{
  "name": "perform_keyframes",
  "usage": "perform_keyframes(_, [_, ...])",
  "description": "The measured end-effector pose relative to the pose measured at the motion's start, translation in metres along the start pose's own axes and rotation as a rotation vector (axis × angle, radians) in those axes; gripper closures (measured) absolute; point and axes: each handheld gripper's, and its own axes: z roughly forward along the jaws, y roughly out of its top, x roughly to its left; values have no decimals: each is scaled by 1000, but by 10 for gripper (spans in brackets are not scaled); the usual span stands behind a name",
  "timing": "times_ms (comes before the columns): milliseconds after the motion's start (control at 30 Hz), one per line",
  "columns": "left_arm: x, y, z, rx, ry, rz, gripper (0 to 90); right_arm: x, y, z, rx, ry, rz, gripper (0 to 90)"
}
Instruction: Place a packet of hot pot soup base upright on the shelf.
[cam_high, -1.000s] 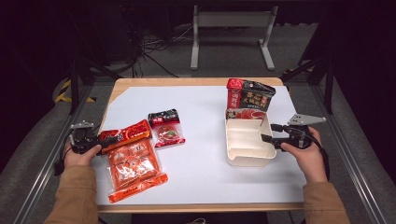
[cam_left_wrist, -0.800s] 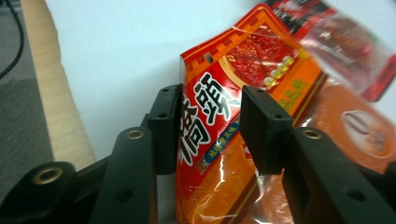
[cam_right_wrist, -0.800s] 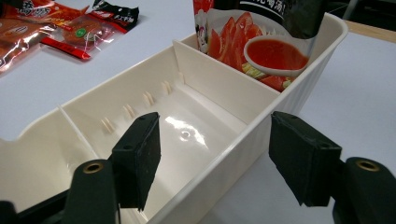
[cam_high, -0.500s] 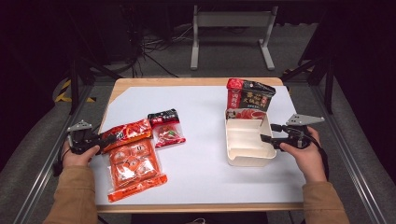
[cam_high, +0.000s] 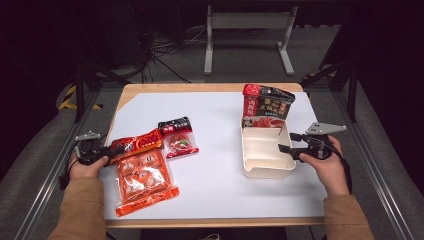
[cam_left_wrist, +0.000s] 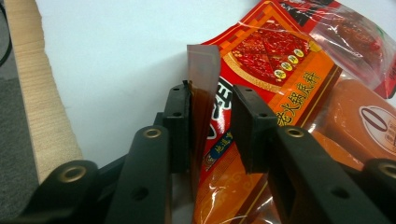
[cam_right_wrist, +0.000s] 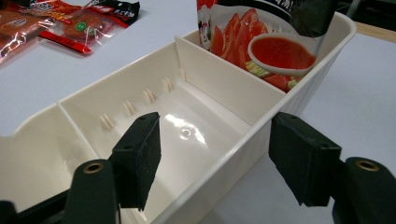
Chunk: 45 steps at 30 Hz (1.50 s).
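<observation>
Left gripper (cam_left_wrist: 211, 121) has its jaws around the near edge of the red-orange sauce pouch (cam_left_wrist: 275, 88). The jaws have just been closing. The left pad touches the upturned foil edge, while the right pad stands a little off the printed face, so the pouch is not yet clamped. The pouch is glossy, flat film with a crinkled seal, and its edge curls up between the pads. In the high view the same gripper (cam_high: 106, 151) sits at the pouch's (cam_high: 137, 144) left end.

Just beyond and to the right of that pouch lies a clear orange snack bag (cam_high: 142, 179), soft and lumpy. A small red-and-black packet (cam_high: 177, 136) lies farther out and overlaps nothing.

Right gripper (cam_right_wrist: 215, 161) has its jaws wide, straddling the long wall of the cream plastic tray (cam_right_wrist: 243, 140). One pad is inside and one outside, both clear of the wall. The tray is rigid and smooth, with ribbed dividers. A tomato-print pouch (cam_right_wrist: 266, 42) stands upright in the far compartment.

The white table sheet (cam_high: 220, 125) lies bare between the two grippers. The table's wooden edge (cam_left_wrist: 42, 107) is close on the left gripper's outer side.
</observation>
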Motion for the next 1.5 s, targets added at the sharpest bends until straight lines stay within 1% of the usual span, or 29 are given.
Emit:
perform_keyframes(100, [0, 0, 0, 6, 6, -2, 711, 0, 0, 0, 1, 1, -1, 346])
perform_keyframes(167, [0, 0, 0, 11, 9, -4, 746, 0, 0, 0, 2, 0, -3, 345])
perform_keyframes(233, [1, 0, 0, 20, 28, -7, 792, 0, 0, 0, 2, -1, -5, 346])
perform_keyframes(267, [1, 0, 0, 25, 21, -22, 813, 0, 0, 0, 1, -1, -3, 346])
perform_keyframes(333, [2, 0, -1, 25, 9, -36, 842, 0, 0, -1, 0, 0, -1, 351])
perform_keyframes(400, [2, 0, -2, 27, 8, -36, 869, 0, 0, -1, 1, 0, 0, 355])
perform_keyframes(433, [1, 1, -3, 29, 4, -27, 869, 0, 0, -1, 2, 0, 1, 358])
perform_keyframes(467, [0, 2, -4, 34, 2, -28, 893, 0, 0, -1, 4, 1, 2, 362])
perform_keyframes(533, [-1, 3, -5, 34, 5, -22, 897, 0, 0, -1, 5, 0, 3, 368])
perform_keyframes(567, [-2, 4, -6, 32, 12, -25, 898, 0, 0, -1, 5, 0, 4, 369])
perform_keyframes(600, [-2, 5, -8, 34, 5, -26, 899, 0, 0, -2, 4, 0, 6, 371])
perform_keyframes(700, [-3, 6, -10, 26, 9, -32, 900, 0, 0, -3, 3, -3, 6, 396])
perform_keyframes(733, [-4, 7, -13, 15, 10, -24, 900, 0, 0, -3, 3, -3, 6, 396])
perform_keyframes(767, [-5, 7, -14, 8, 0, -27, 900, 0, 0, -4, 4, -5, 6, 406])
perform_keyframes(800, [-6, 8, -16, 6, 4, -29, 899, 0, 1, -4, 5, -5, 8, 417])
perform_keyframes(867, [-8, 11, -20, 2, 5, -11, 899, 0, 1, -5, 13, -11, 2, 441])
perform_keyframes(900, [-10, 12, -22, -2, 8, -12, 899, 0, 1, -5, 15, -12, -1, 451])
perform_keyframes(933, [-11, 13, -24, -5, 8, -4, 899, 1, 2, -5, 19, -14, -2, 456])
perform_keyframes(1100, [-14, 15, -31, -28, 8, -5, 900, 0, 2, -5, 19, -20, 4, 471])
perform_keyframes(1133, [-15, 16, -33, -37, 0, -2, 900, 0, 2, -5, 19, -20, 4, 471])
perform_keyframes(1233, [-18, 18, -39, -60, -1, -5, 900, 0, 3, -5, 20, -25, 8, 476])
perform_keyframes(1267, [-20, 20, -43, -75, -13, -6, 900, 0, 3, -6, 20, -26, 11, 475])
perform_keyframes(1300, [-21, 21, -46, -85, -16, 2, 900, 0, 3, -6, 21, -29, 11, 475])
perform_keyframes(1333, [-23, 22, -47, -93, -19, -2, 900, 0, 3, -6, 21, -31, 12, 474])
perform_keyframes(1367, [-25, 23, -50, -99, -21, 7, 900, 0, 3, -6, 19, -34, 12, 474])
perform_keyframes(1500, [-33, 28, -57, -134, -23, 23, 900, 0, 4, -11, -5, -53, 12, 481])
